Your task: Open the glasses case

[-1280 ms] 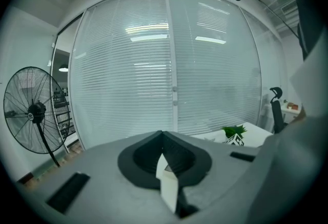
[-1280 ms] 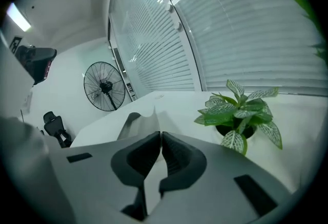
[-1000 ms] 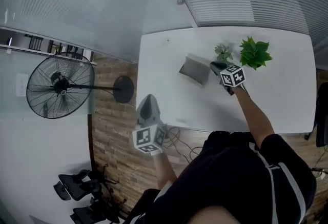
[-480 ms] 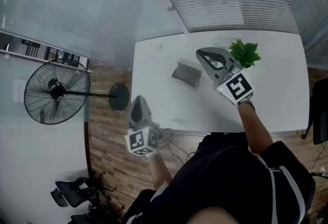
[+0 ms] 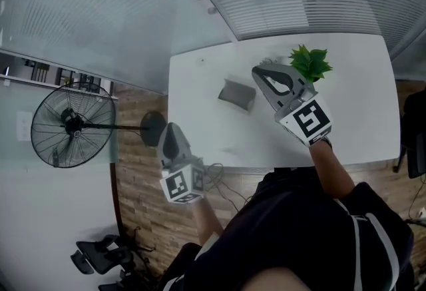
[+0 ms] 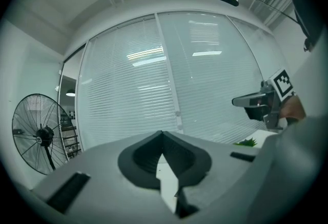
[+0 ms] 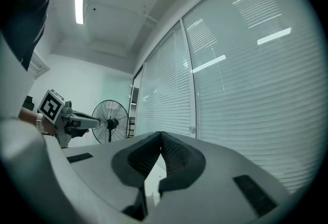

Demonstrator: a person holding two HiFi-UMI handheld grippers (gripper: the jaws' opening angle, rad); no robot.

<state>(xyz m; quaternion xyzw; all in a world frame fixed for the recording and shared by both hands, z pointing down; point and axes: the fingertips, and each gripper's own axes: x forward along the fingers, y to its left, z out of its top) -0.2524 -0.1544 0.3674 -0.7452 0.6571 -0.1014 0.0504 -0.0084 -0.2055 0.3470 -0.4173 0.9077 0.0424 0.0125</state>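
Glasses case (image 5: 237,94), grey, on table (image 5: 363,110)

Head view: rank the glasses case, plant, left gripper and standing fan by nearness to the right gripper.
1. Glasses case, just left of the right gripper, and plant, just right of it: too close to call.
2. Left gripper, lower left.
3. Standing fan, far left.

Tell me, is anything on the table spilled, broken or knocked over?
Nothing stands out. The grey glasses case lies on the white table, apart from the small green plant, and no spill or damage shows. The left gripper and right gripper are both held in the air, jaws shut on nothing.
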